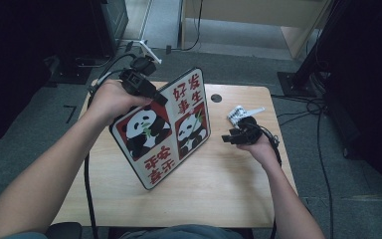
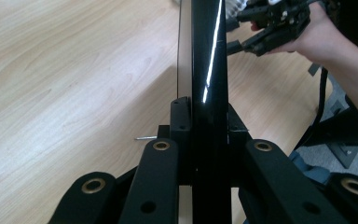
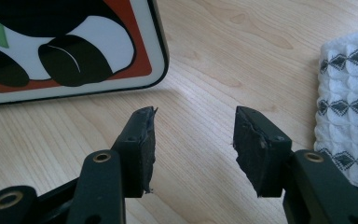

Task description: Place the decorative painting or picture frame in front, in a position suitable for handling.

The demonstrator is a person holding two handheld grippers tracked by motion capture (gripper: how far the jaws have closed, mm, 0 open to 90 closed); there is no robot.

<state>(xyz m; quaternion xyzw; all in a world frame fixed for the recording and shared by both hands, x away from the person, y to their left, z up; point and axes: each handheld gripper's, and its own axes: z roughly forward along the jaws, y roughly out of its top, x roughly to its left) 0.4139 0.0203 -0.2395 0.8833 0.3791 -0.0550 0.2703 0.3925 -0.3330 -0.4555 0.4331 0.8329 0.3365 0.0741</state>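
A flat board (image 1: pixel 169 129) printed with two pandas and red Chinese characters stands tilted over the wooden table (image 1: pixel 219 189), its lower end down by the tabletop. My left gripper (image 1: pixel 156 97) is shut on the board's upper edge. In the left gripper view the glossy black edge of the board (image 2: pixel 207 70) runs up between the jaws of the left gripper (image 2: pixel 205 121). My right gripper (image 1: pixel 227 137) hovers to the right of the board, open and empty. The right gripper (image 3: pixel 193 140) looks across bare wood toward the board's corner (image 3: pixel 74 46).
A white quilted cloth (image 1: pixel 241 113) lies behind the right hand, close beside the right jaw (image 3: pixel 349 107). A round cable hole (image 1: pixel 216 98) sits near the table's far edge. Cables and dark equipment lie on the floor around the table.
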